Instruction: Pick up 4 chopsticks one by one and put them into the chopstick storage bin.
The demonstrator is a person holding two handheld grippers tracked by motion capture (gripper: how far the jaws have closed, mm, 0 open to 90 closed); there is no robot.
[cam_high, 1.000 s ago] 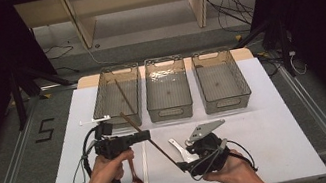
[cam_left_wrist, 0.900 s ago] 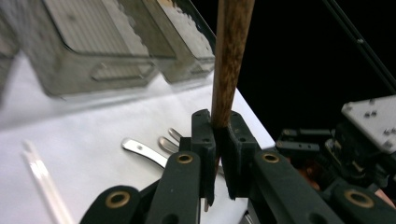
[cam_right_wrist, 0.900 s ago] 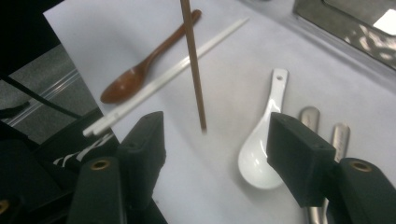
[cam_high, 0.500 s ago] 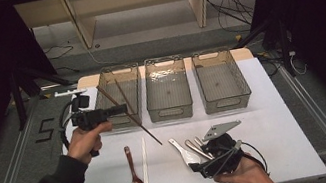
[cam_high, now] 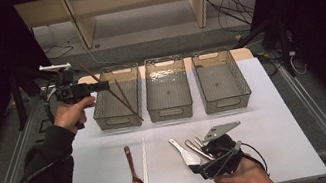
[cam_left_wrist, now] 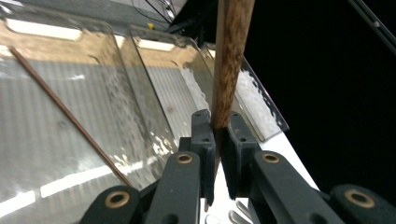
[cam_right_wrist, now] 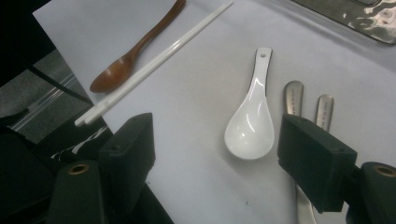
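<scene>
At the near edge of the white table [cam_high: 265,104], the right gripper [cam_high: 203,164] is held low with its jaws spread wide, having just been opening, and nothing is gripped; a white ceramic spoon [cam_right_wrist: 250,126] is seen on the table between them, untouched, bowl toward the gripper and handle pointing away. Two metal handles [cam_right_wrist: 308,105] lie just beside it, and a brown wooden spoon [cam_high: 134,175] and white chopsticks [cam_high: 143,171] lie farther left. Beyond, the left gripper [cam_high: 105,86] is raised at the left bin [cam_high: 110,122] of three clear bins, its jaws clamped on a brown chopstick [cam_high: 111,93]. The chopstick's long axis is slanted, its far end raised to the left and its near end lowered over the bin.
</scene>
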